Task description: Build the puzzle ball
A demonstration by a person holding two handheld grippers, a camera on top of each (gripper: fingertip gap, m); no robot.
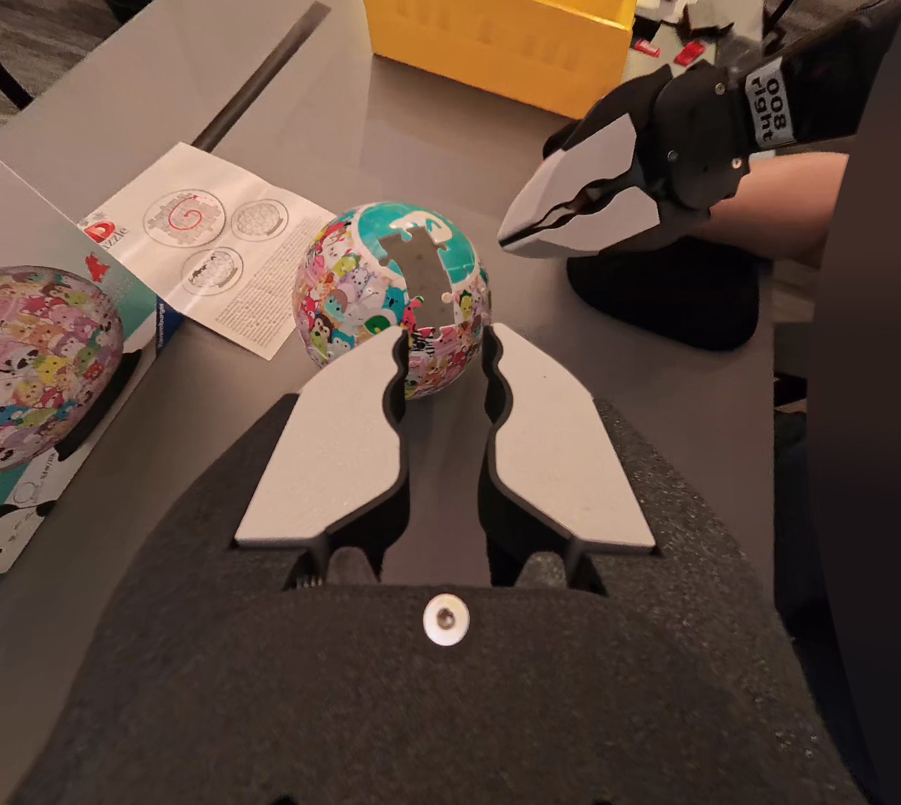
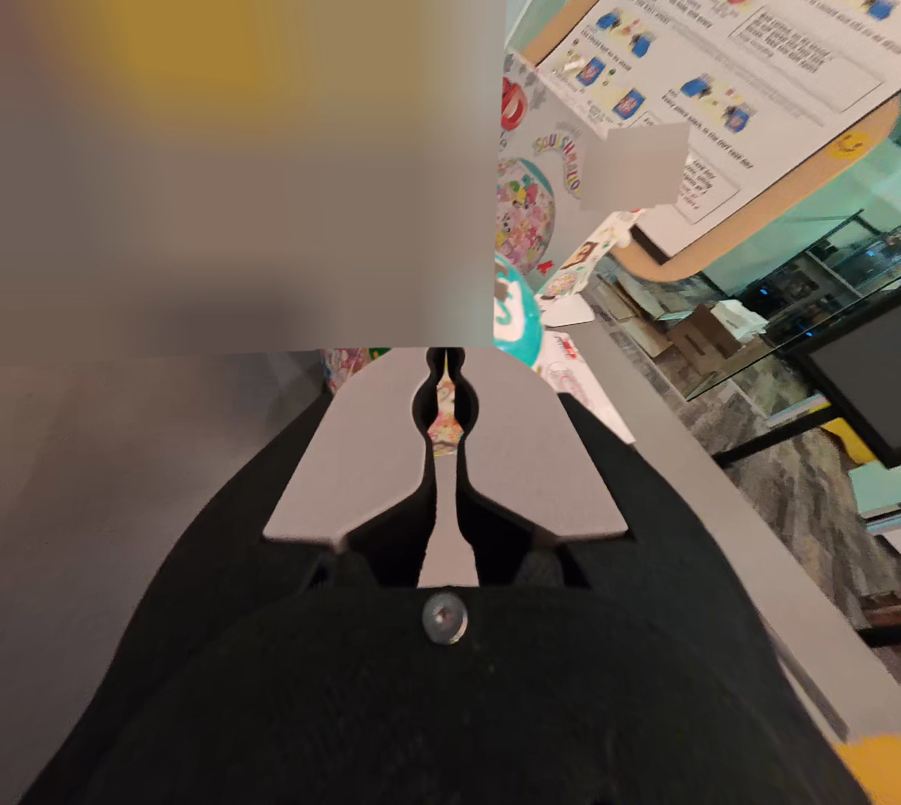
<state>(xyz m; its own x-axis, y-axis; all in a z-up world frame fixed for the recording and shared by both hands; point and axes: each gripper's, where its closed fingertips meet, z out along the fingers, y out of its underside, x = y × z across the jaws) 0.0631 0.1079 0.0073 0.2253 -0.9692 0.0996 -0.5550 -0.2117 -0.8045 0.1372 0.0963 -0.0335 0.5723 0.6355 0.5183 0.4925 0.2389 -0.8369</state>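
The puzzle ball sits on my worktop nearly whole: a glossy shell of curved pieces printed with bright cartoon animals, a teal patch on top. One long notched gap is left in its upper face, about a couple of pieces' worth by my guess, so I judge only the last fitting remains.

My left tool is spread apart, its flat grey fingers with wavy black inner edges reaching to either side of the ball's near face; I cannot tell whether they touch it. My right tool hovers just right of the ball, jaws drawn nearly together. From its own camera I see something colourful through the narrow slit, but whether that is a piece pinched there or the ball behind, I cannot say.

A folded paper instruction sheet lies left of the ball, the printed box beyond it, and a hard yellow plastic bin stands behind
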